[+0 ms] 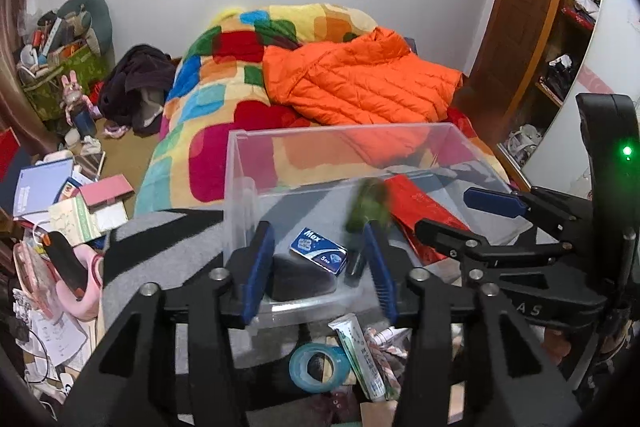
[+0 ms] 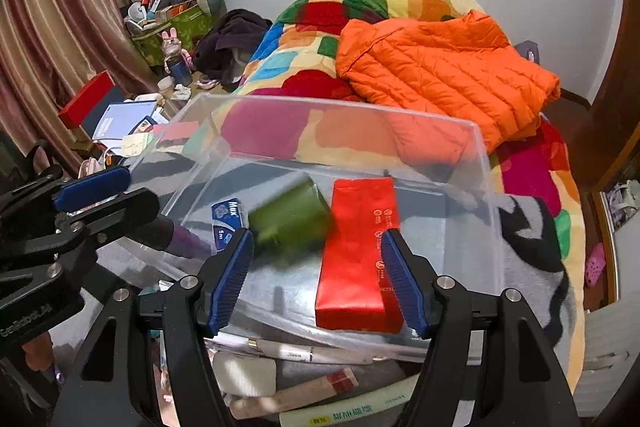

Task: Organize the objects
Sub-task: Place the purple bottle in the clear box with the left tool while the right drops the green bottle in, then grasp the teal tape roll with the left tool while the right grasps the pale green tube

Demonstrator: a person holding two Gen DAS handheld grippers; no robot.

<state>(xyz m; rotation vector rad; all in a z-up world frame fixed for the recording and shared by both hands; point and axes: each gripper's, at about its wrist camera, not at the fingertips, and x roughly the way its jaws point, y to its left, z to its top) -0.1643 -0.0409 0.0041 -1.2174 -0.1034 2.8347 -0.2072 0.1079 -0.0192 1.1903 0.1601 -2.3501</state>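
My right gripper (image 2: 318, 279) hangs with jaws apart over the clear bin (image 2: 486, 163), whose top is open. A red box (image 2: 360, 251) and blurred green object (image 2: 290, 213) crowd the floor; bare floor lies right of the box.
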